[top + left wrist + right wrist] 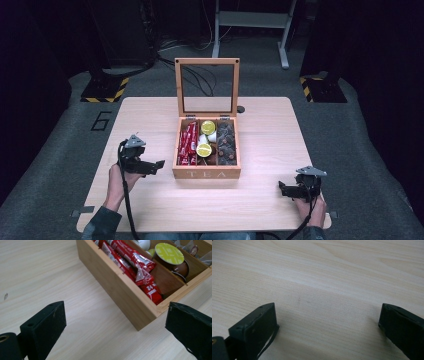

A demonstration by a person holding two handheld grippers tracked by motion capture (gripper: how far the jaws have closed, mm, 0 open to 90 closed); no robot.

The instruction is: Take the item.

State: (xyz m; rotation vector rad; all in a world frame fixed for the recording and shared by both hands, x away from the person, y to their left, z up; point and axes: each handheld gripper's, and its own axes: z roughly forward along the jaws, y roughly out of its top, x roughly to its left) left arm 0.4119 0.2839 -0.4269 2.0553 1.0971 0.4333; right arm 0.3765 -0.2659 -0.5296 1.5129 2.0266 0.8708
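A wooden tea box (206, 173) marked TEA stands mid-table with its glass lid (207, 88) upright. Inside lie red sachets (187, 144) on the left, yellow-topped capsules (204, 149) in the middle and dark packets (226, 142) on the right. My left gripper (159, 165) hovers open just left of the box's front corner. In the left gripper view the box wall (117, 287), red sachets (130, 262) and a yellow-topped capsule (169, 253) lie ahead of the open left gripper (116, 330). My right gripper (281, 189) is open near the front right; the right gripper (327, 327) holds nothing.
The light wooden table (265, 135) has bare room on both sides of the box. A small dark disc (241, 109) lies behind the lid. Beyond the table are stand bases with yellow-black tape (106, 90) and a grey metal frame (252, 20) on the floor.
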